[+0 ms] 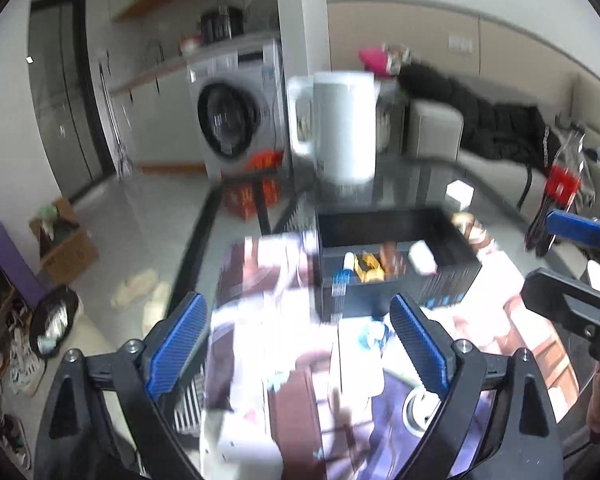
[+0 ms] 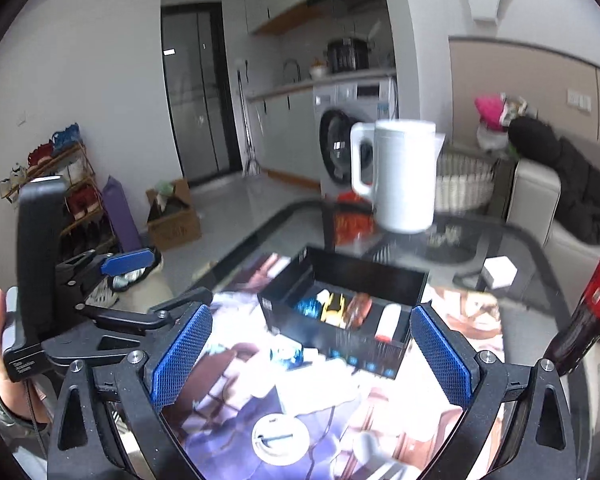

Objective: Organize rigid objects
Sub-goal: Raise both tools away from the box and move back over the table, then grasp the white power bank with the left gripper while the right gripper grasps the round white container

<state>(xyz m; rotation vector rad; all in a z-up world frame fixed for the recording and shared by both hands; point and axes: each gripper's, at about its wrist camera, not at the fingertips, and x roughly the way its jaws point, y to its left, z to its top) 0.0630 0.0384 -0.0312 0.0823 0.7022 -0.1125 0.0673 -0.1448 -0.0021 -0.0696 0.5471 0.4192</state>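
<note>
Left gripper [image 1: 300, 344]: you hold it above the near table edge, blue pads spread wide, nothing between them.
Right gripper [image 2: 312, 356]: your pads stand wide apart too, bare of any load; it shows at the right edge of the left wrist view.
Glass table [image 2: 500, 236]: dark-rimmed; a printed mat [image 2: 452, 364] covers its near part.
White jug [image 1: 342, 126]: it stands tall on the far side of the table, beyond the box, handle to the left.
Cola bottle [image 2: 592, 308]: dark, red label, at the right of the table, leaning in the fisheye.
Black box [image 1: 396, 268]: open-topped, middle of the table, just ahead of both grippers; nothing stands between them and it.
Small objects [image 2: 340, 308]: blue, yellow, brown and white pieces lie side by side along the box's near wall.
White disc [image 2: 280, 438]: on the mat, near, between your right pads.
Hard to make out: motion blur smears the mat and the box's contents; what each piece is cannot be told.
</note>
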